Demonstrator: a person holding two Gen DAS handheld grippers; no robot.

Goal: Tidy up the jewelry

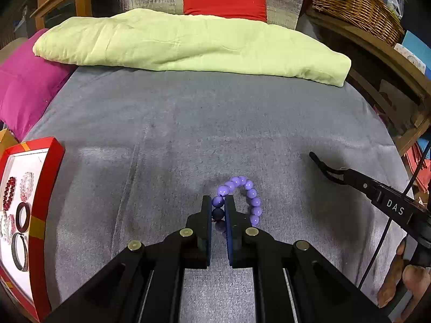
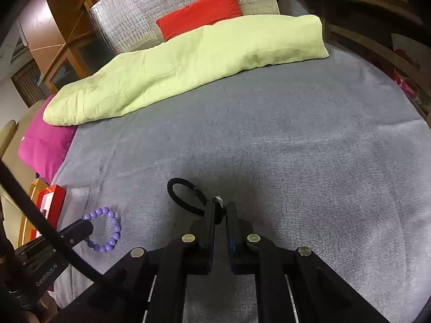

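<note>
My left gripper (image 1: 218,204) is shut on a purple bead bracelet (image 1: 250,193), which rests on the grey bed cover; the bracelet also shows in the right wrist view (image 2: 113,231). My right gripper (image 2: 221,207) is shut on a black bangle (image 2: 177,193) with a small metal piece between the pads; its loop sticks out to the left over the cover. In the left wrist view the right gripper (image 1: 312,156) shows at the right, edge-on. A red box with a white inside (image 1: 45,177) at the left holds several bracelets and bangles.
A folded light green blanket (image 1: 188,45) lies across the far side of the grey cover (image 1: 215,123). A magenta cushion (image 1: 24,91) is at the far left and a red cushion (image 1: 223,2) behind. A wicker basket (image 1: 355,2) stands on wooden furniture at the right.
</note>
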